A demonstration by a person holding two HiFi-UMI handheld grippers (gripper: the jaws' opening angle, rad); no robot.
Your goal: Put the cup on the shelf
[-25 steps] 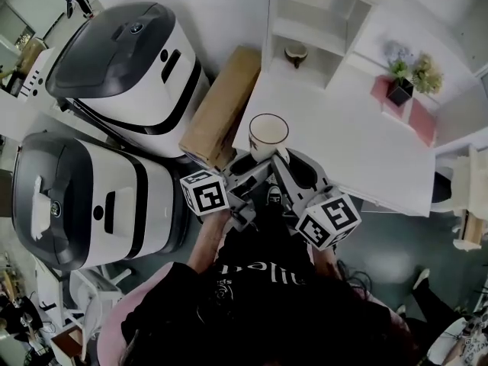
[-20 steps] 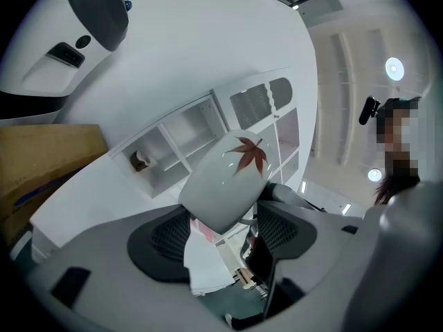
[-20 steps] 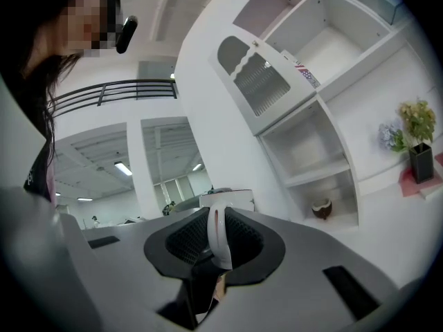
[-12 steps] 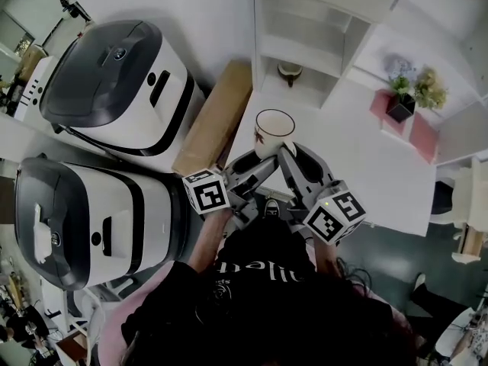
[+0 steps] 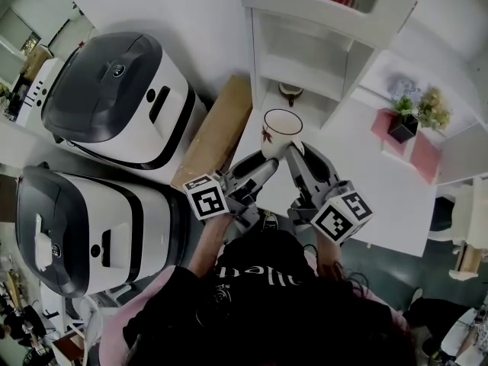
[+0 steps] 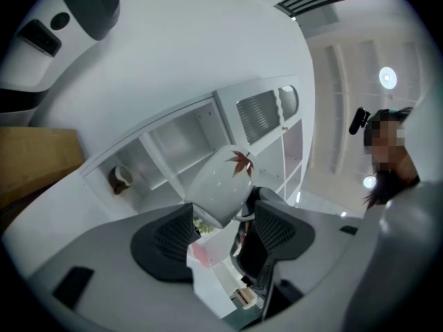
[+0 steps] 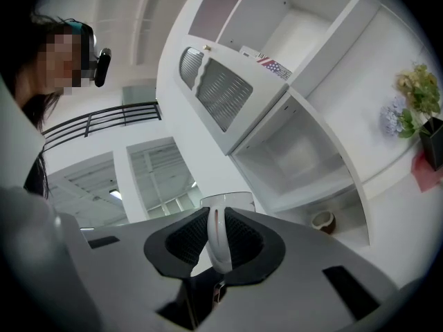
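A white cup [image 5: 282, 128] with a red leaf print hangs above the white table [image 5: 374, 189], just in front of the white shelf unit [image 5: 305, 59]. My right gripper [image 5: 301, 155] is shut on its handle [image 7: 218, 241], which stands upright between the pads. My left gripper [image 5: 259, 168] reaches in from the left. Its jaws are closing, and the cup's base [image 6: 218, 185] sits between the fingertips without a clear press from the pads. In the left gripper view the cup tilts and shows its leaf. The shelf's lower compartment [image 7: 297, 158] lies beyond the cup.
A small brown bowl [image 5: 290, 91] sits in the shelf's bottom compartment. A cardboard box [image 5: 217, 132] leans left of the table. Two large white-and-black machines [image 5: 114, 90] [image 5: 91, 219] stand further left. A potted plant [image 5: 402, 120] and a pink item [image 5: 423, 147] are at the table's right.
Both grippers have carried the cup forward toward the shelf. The left gripper's fingers have drawn in closer around the cup's base.
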